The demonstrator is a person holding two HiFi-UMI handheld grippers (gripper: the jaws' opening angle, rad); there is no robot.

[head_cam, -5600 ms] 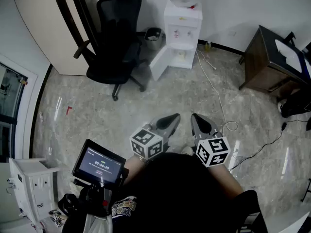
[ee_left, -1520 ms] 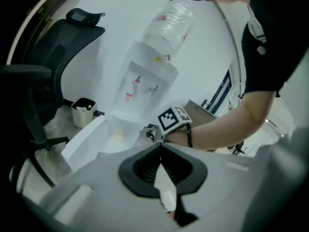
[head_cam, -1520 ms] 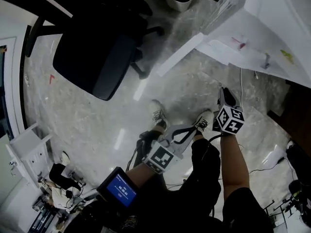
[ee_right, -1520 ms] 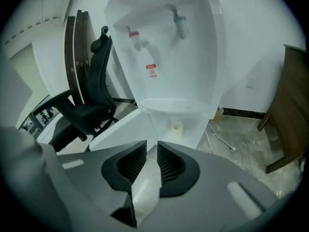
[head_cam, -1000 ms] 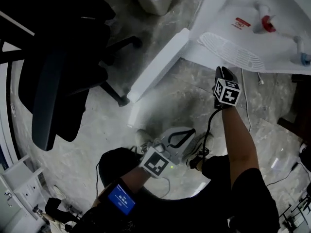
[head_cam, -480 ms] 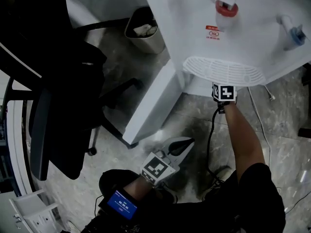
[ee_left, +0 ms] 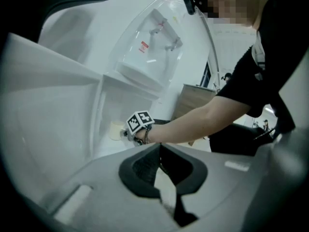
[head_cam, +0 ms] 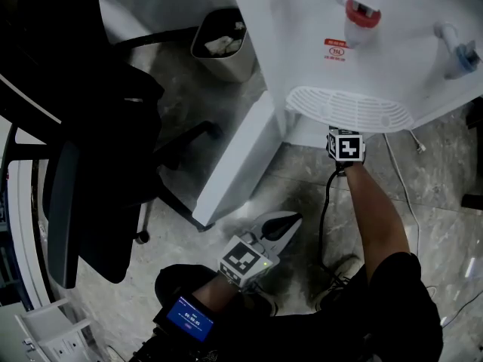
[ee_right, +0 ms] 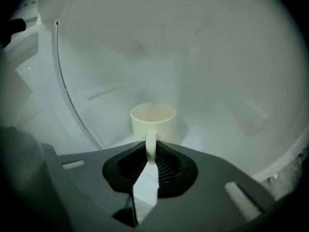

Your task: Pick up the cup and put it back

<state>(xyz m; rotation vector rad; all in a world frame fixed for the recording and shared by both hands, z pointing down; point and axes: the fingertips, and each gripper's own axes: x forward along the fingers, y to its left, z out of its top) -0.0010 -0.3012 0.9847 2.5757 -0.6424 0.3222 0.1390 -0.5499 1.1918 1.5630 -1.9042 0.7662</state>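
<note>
Handle [ee_right: 150, 144] of cream cup [ee_right: 153, 121] between the jaws of right gripper [ee_right: 150, 152], just closed in on it from both sides. Seems pressed by the pads, hard to confirm in the dim shadow there. Cup upright on the white bottom of the lower compartment [ee_right: 227, 81] of water dispenser [head_cam: 302, 21], mouth up, handle toward the camera. In the head view, this gripper just under the oval drip tray [head_cam: 349, 110], fingertips hidden inside the cabinet. Open cabinet door [head_cam: 240, 161] swung out to the left of the reaching arm.

Jaws of left gripper [ee_left: 160, 148] together at the tips, nothing between them. Held low above the floor [head_cam: 423, 202], apart from the dispenser, pointing toward the open door. From its own view, cup as pale shape just beside the right gripper, inside the compartment.

Farther out: red tap [head_cam: 362, 13] and blue tap [head_cam: 460, 51] above the tray, waste bin [head_cam: 223, 51] with crumpled paper beside the dispenser, black office chair [head_cam: 83, 149] on the left.
</note>
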